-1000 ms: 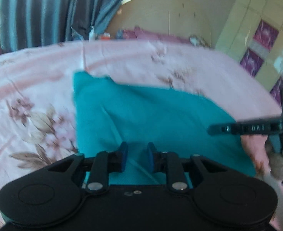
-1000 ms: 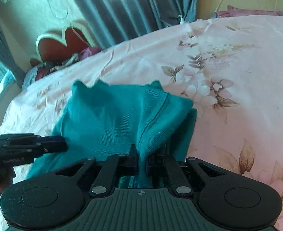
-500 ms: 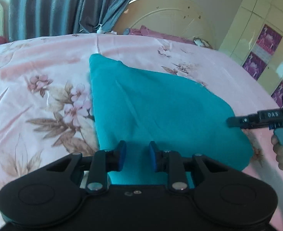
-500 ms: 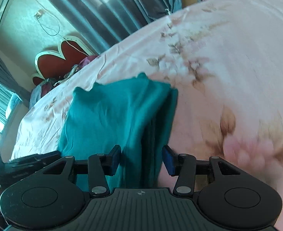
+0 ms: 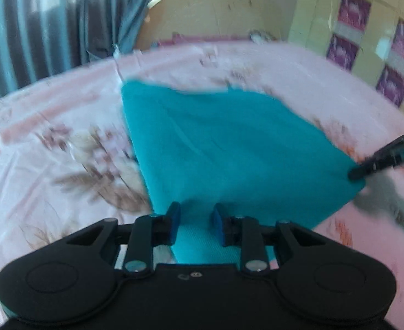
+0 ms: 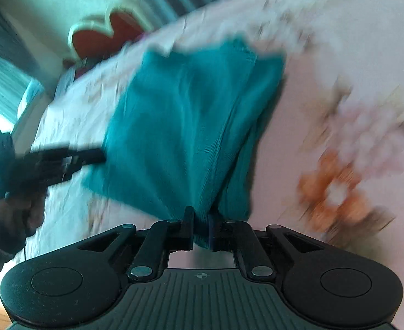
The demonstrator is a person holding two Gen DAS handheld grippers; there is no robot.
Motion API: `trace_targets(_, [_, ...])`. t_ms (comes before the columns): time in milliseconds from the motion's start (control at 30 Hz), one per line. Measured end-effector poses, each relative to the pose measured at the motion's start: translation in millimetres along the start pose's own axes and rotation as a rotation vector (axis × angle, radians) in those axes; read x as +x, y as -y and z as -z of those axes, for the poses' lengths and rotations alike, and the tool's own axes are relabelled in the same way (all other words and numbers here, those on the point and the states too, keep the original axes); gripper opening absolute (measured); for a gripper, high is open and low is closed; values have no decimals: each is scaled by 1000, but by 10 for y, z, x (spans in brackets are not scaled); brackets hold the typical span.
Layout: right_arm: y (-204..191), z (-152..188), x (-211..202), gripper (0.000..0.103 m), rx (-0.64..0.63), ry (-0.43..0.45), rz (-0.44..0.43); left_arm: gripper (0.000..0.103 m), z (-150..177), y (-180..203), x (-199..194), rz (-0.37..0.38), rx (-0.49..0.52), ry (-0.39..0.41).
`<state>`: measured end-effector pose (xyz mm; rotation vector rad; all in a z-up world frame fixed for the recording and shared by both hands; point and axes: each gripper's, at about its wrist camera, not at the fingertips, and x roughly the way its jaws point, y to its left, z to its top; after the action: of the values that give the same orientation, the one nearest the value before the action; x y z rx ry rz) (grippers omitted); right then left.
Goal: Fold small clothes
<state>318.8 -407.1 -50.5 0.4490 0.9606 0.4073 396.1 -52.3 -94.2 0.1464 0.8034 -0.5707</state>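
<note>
A teal knit garment (image 5: 229,148) lies folded on the pink floral bedsheet (image 5: 50,137). My left gripper (image 5: 195,221) is open, its blue pads astride the garment's near edge without pinching it. My right gripper (image 6: 200,227) is shut on the teal garment (image 6: 191,126), with a bunched corner of cloth between its fingers. The right gripper also shows in the left wrist view (image 5: 378,162) at the garment's right corner. The left gripper shows in the right wrist view (image 6: 64,159) at the garment's left edge. Both views are blurred by motion.
The bedsheet (image 6: 339,68) stretches all around the garment. A cream headboard (image 5: 215,13) and grey-blue curtains (image 5: 37,27) stand behind the bed. A tiled wall (image 5: 367,27) is at the right. A red heart-shaped chair back (image 6: 105,33) stands beyond the bed.
My right gripper was open half a second ago and has shut on the garment's corner. My left gripper stayed open at the near edge. Both cameras are moving.
</note>
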Motion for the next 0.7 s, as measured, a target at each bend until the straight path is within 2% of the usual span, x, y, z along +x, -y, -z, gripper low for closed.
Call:
trace_targets(33, [32, -135, -79, 53, 22, 72, 19, 28, -38, -54, -9, 1, -26, 19])
trace_targets(67, [52, -278, -126, 67, 28, 141, 16, 29, -107, -125, -11, 5, -70, 42])
trace_targets(100, [61, -437, -123, 67, 27, 178, 13, 30, -171, -171, -4, 3, -108, 62])
trace_targets(200, [44, -752, 36, 65, 13, 211, 37, 30, -383, -240, 68, -13, -166, 107])
trace_targets(267, [50, -933, 256, 36, 19, 183, 6, 30, -498, -276, 168, -29, -184, 105])
trace_targets(333, [-11, -1082, 505, 31, -5, 157, -29, 30, -583, -316, 283, -37, -208, 106])
trace_targets(433, [-151, -1327, 924, 31, -48, 114, -72, 30, -688, -413, 475, -63, -254, 106])
trace_targets(500, [-264, -1464, 1149, 31, -79, 102, -85, 30, -736, -523, 581, -55, -301, 104])
trace_targets(700, [-485, -1698, 1772, 31, -204, 10, -65, 30, -779, -810, 781, -110, -372, 72])
